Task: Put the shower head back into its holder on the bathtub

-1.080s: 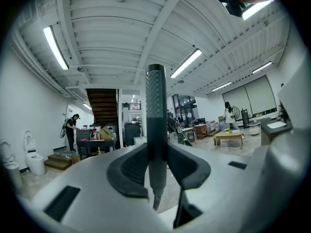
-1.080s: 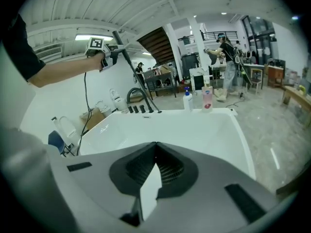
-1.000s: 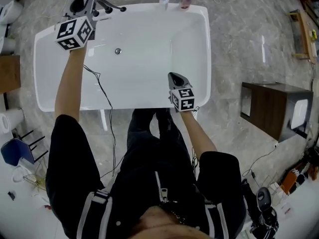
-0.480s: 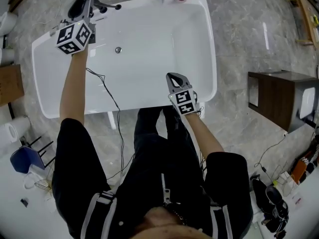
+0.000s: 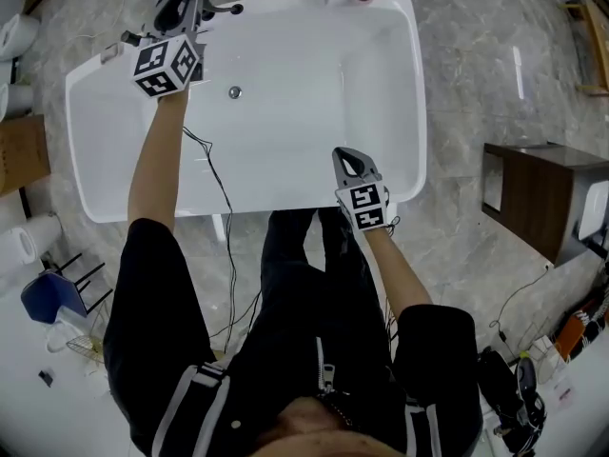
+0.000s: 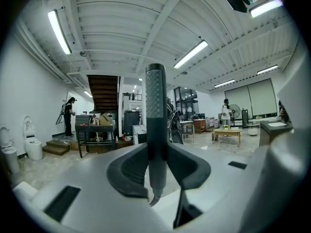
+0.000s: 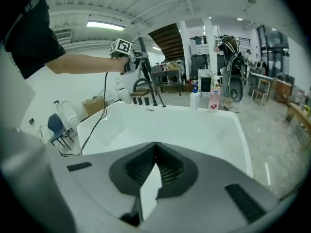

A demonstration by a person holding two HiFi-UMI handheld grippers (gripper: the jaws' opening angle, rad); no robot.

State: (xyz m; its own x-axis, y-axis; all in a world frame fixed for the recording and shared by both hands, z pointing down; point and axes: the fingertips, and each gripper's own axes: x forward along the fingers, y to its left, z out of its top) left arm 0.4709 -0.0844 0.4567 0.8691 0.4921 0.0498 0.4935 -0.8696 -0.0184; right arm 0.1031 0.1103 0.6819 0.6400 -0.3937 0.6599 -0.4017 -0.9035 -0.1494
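One white bathtub (image 5: 314, 122) fills the middle of the head view. Its far left corner carries the dark fittings.

1. Left tongs (image 5: 193, 8): reached out to that far left corner, above the fittings. The jaws are closed on the shower head (image 6: 155, 130), which stands upright between them. The perforated spray face is above the pads and the hose joint is just below them.
2. Right tongs (image 7: 154, 161): jaws fully together with nothing between them, held over the near rim of the tub, well apart from the fittings.

Handling of the shower head (judgement):
- The body is a stiff, slim, straight rod and will not flex under the pads.
- The finish looks smooth, so it is probably slippery and needs a firm, square grip.
- It is likely light, but the hose at the lower end may drag and twist it.
- Take hold at mid-handle, below the spray face and above the hose joint, as gripped at present.

Hidden or unclear:
- The holder cannot be told apart. The right gripper view shows only a curved spout (image 7: 141, 85) and a row of small knobs (image 7: 140, 101).
- In the head view the left tongs cover most of the fittings.
- How close the shower head is to the holder cannot be told.
- Two bottles (image 7: 195, 100) on the far rim are cut off at the head view's top edge.
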